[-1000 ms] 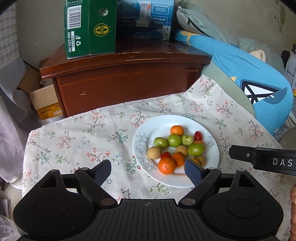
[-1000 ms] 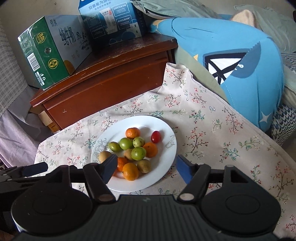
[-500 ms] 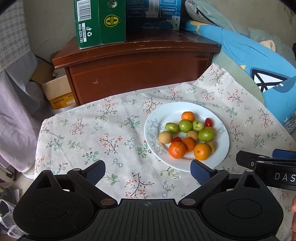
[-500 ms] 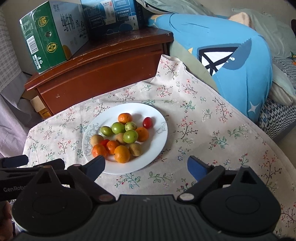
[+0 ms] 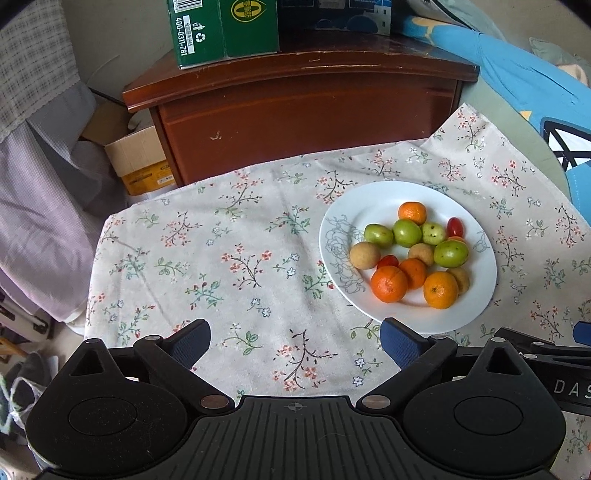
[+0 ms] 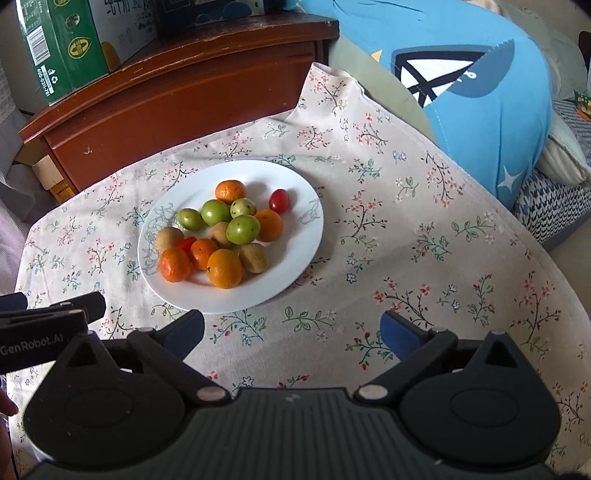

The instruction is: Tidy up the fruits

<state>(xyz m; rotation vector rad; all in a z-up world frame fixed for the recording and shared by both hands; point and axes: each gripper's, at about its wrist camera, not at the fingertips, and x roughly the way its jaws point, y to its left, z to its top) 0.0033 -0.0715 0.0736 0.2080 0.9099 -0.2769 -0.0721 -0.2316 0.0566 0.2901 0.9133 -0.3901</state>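
Observation:
A white plate [image 5: 476,302] [image 6: 295,258] on a floral cloth holds several small fruits: orange mandarins [image 5: 389,283] [image 6: 224,268], green fruits [image 5: 406,232] [image 6: 243,229], brown ones [image 5: 364,255] [image 6: 254,257] and red cherry tomatoes [image 5: 455,226] [image 6: 278,200]. My left gripper [image 5: 295,341] is open and empty, above the cloth, near and left of the plate. My right gripper [image 6: 291,328] is open and empty, above the cloth just in front of the plate. Each gripper's side shows at the edge of the other's view.
A dark wooden cabinet [image 5: 303,110] [image 6: 177,96] stands behind the table with a green carton [image 5: 221,29] [image 6: 62,44] on top. A blue cushion [image 6: 480,92] lies at the right. A cardboard box [image 5: 140,162] sits on the floor at the left.
Both grippers have pulled back and risen from the plate. The left has also shifted left, so the plate now sits at its right. Both stay open; the fruits have not moved.

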